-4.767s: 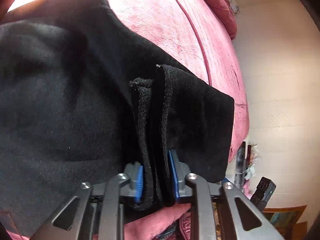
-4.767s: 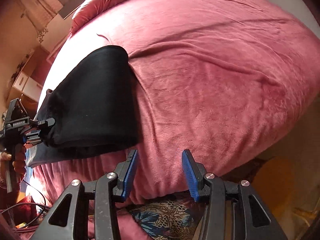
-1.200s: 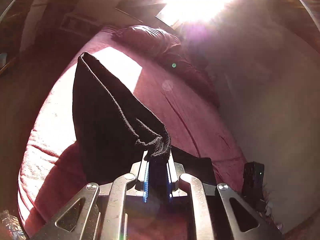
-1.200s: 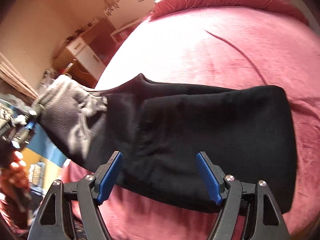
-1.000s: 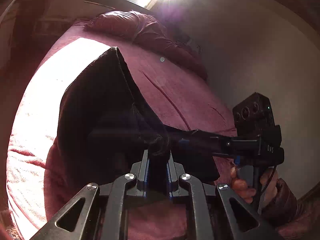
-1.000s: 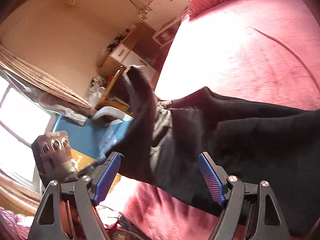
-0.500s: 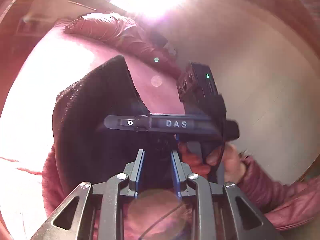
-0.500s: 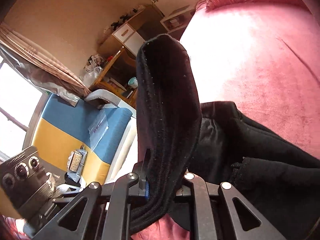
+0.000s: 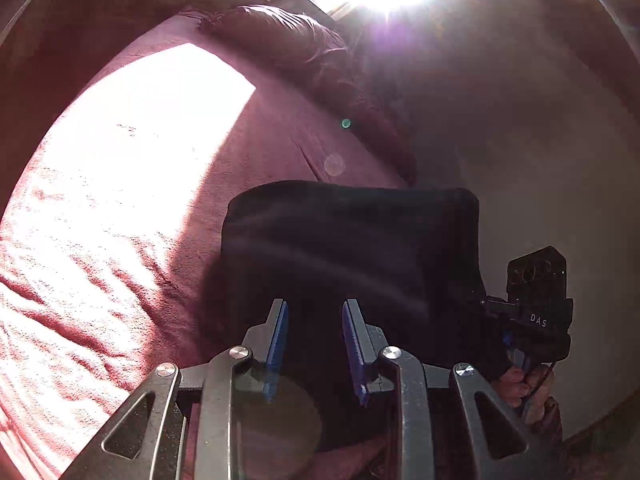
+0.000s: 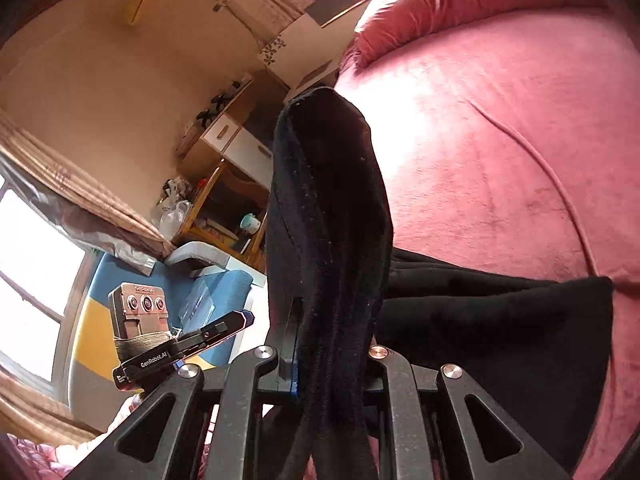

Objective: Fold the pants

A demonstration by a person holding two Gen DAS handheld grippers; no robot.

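On the red bed (image 9: 280, 148) the pants (image 9: 352, 240) lay half folded, my left tool (image 9: 314, 344) open and empty, my right tool (image 10: 332, 364) clamping a raised end (image 10: 328, 184) I judged best laid over squarely.

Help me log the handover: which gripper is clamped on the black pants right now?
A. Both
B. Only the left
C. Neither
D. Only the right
D: in the right wrist view the right gripper pinches a fold of the black pants, while the left gripper shows a clear gap between its blue pads, with no cloth pressed between them.
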